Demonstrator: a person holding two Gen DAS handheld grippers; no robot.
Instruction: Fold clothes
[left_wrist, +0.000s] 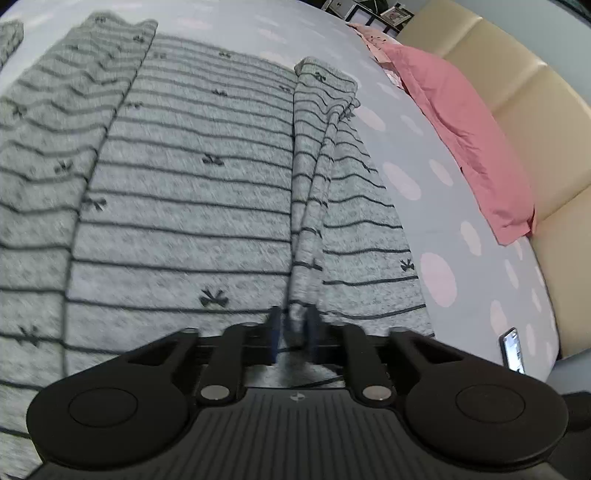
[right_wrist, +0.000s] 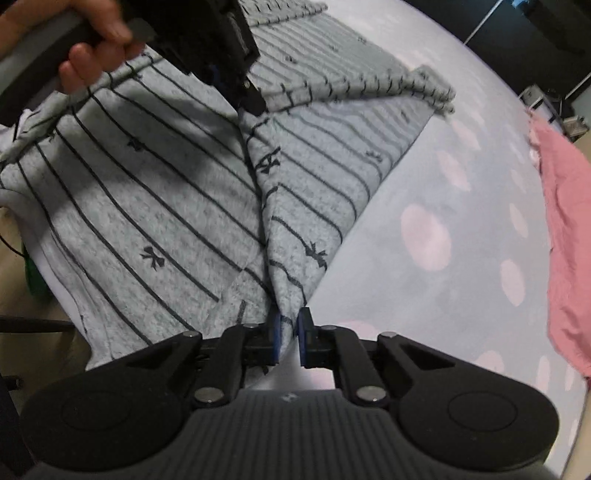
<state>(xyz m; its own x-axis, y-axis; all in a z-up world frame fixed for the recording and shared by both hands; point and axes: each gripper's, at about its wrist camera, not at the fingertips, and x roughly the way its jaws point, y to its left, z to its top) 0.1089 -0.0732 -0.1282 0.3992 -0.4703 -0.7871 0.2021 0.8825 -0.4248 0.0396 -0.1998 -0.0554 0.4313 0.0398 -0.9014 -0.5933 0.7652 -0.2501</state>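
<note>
- left gripper clamped on raised fold ridge of grey striped garment
- right gripper pinches garment corner, lifting edge to fold over
- garment spread on dotted bedsheet

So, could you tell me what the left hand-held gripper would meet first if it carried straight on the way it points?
Probably the ridge of the grey striped garment it already pinches; the left hand-held gripper aims along that raised fold.
</note>
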